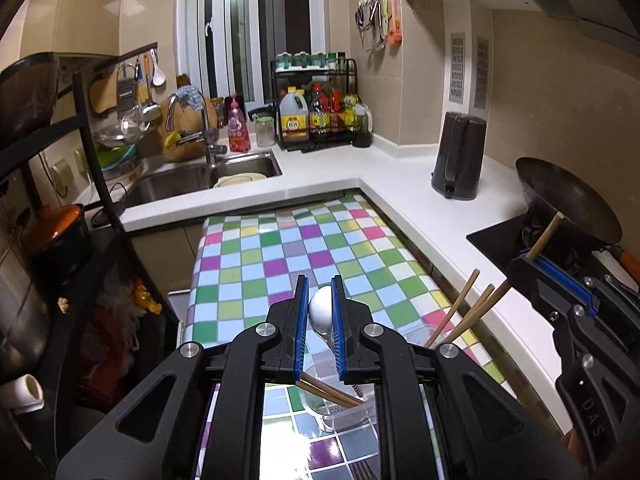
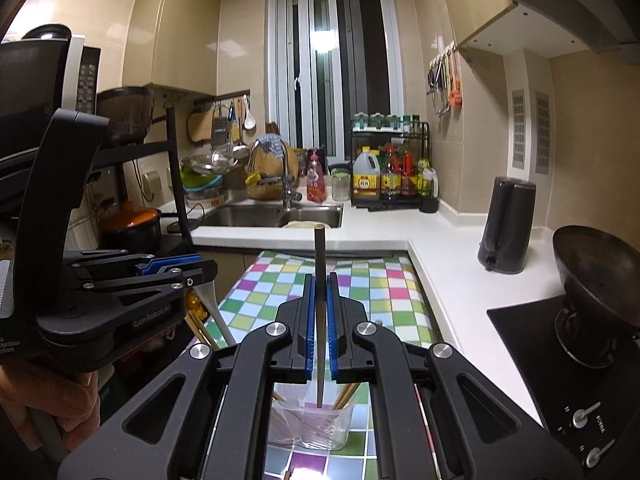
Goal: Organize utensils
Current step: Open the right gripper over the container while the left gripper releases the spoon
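Observation:
My left gripper [image 1: 320, 292] is shut on a white spoon [image 1: 321, 306], held bowl up above a clear plastic cup [image 1: 340, 416] on the checkered table [image 1: 280, 256]. Several chopsticks [image 1: 460, 312] lean out of the cup. My right gripper [image 2: 320, 280] is shut on one dark chopstick [image 2: 320, 264], held upright with its lower tip in the cup [image 2: 316, 424]. In the left wrist view the right gripper [image 1: 552, 268] sits at the right. In the right wrist view the left gripper [image 2: 176, 268] sits at the left with the spoon handle [image 2: 218, 312] below it.
A white L-shaped counter [image 1: 400, 184] borders the table. On it are a dark kettle [image 1: 460, 156], a wok [image 1: 568, 208] on a black cooktop, a condiment rack [image 1: 320, 112] and a sink [image 1: 200, 176]. A black shelf with an orange pot [image 1: 56, 232] stands at the left.

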A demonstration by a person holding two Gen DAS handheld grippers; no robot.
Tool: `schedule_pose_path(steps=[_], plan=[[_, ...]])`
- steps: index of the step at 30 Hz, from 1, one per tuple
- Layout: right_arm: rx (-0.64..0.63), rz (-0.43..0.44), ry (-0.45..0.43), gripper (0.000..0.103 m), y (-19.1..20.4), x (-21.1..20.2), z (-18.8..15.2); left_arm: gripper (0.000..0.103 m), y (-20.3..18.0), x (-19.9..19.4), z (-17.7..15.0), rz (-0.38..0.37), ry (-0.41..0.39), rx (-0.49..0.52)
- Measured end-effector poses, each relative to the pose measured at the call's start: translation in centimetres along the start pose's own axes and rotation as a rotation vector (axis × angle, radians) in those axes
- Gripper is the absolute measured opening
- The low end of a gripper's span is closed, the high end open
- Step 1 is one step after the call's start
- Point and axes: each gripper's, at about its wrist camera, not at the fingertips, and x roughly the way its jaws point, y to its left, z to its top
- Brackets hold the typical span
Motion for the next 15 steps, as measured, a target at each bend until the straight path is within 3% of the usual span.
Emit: schedule_pose_path(steps=[15], plan=[[0.006, 0.006, 0.103, 0.005, -0.6, 3.1, -3.8, 0.011, -0.5, 3.6, -2.8, -0.008, 0.084, -0.009]])
